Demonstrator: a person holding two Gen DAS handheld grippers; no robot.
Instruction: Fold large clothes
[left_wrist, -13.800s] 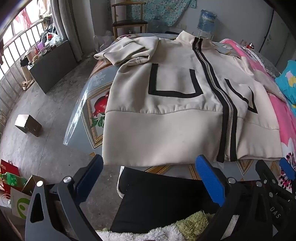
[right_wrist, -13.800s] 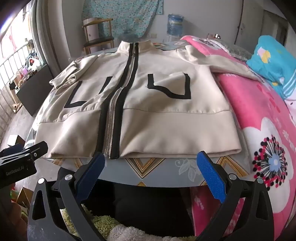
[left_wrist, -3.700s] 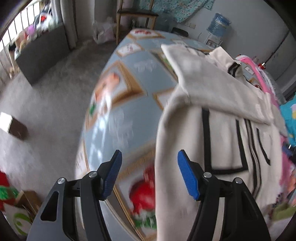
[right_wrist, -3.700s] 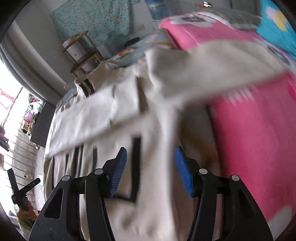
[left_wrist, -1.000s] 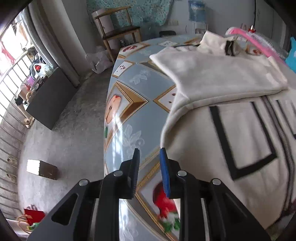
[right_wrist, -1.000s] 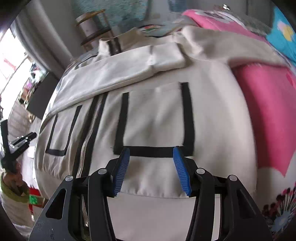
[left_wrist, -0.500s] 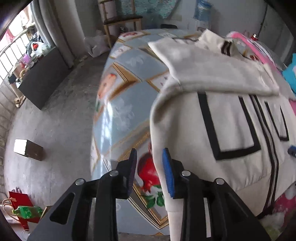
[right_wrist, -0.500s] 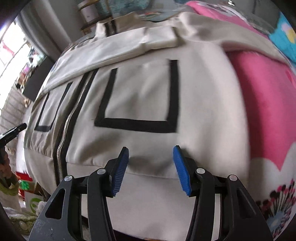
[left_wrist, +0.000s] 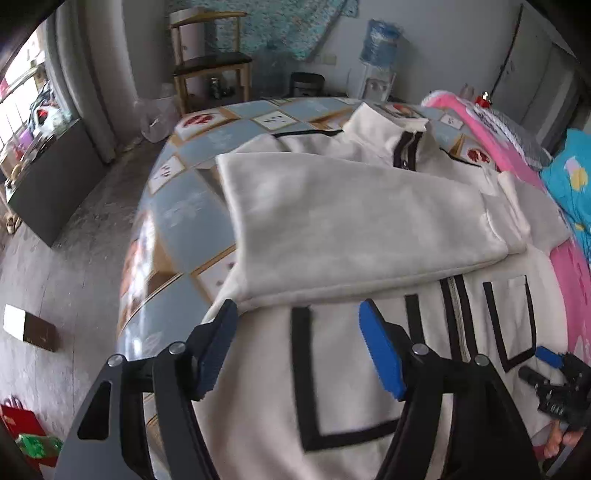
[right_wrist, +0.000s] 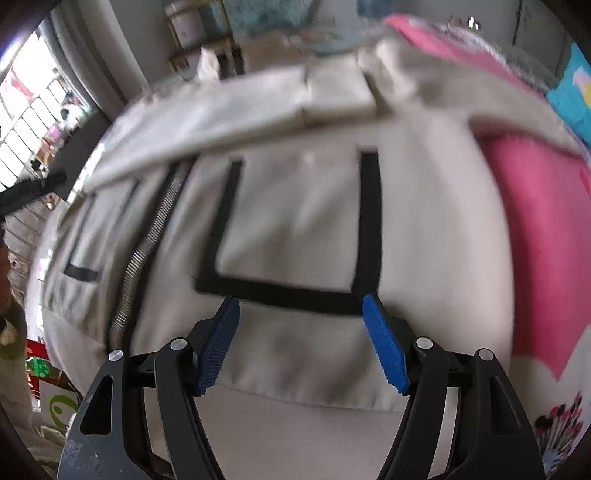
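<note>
A cream zip jacket (left_wrist: 369, 221) with black pocket outlines lies front-up on the table, both sleeves folded across its chest. My left gripper (left_wrist: 299, 332) hovers over the jacket's left pocket outline, just below the folded sleeve; its jaws are opening and hold nothing. My right gripper (right_wrist: 301, 325) hangs over the jacket (right_wrist: 295, 221) at the bottom line of the right pocket outline; its jaws are opening too, with only cloth lying beneath them. The right gripper (left_wrist: 554, 369) also shows at the left wrist view's right edge.
The table (left_wrist: 184, 214) has a blue picture-patterned cover, bare on the left. A pink flowered blanket (right_wrist: 543, 229) lies at the jacket's right. Behind stand a wooden chair (left_wrist: 210, 66) and a water dispenser (left_wrist: 380, 55). A dark cabinet (left_wrist: 48, 184) and a small box (left_wrist: 29, 328) are on the floor at left.
My left gripper has moved from the table's bare side to over the jacket's left pocket and its jaws have spread wide. The right jaws have widened a little.
</note>
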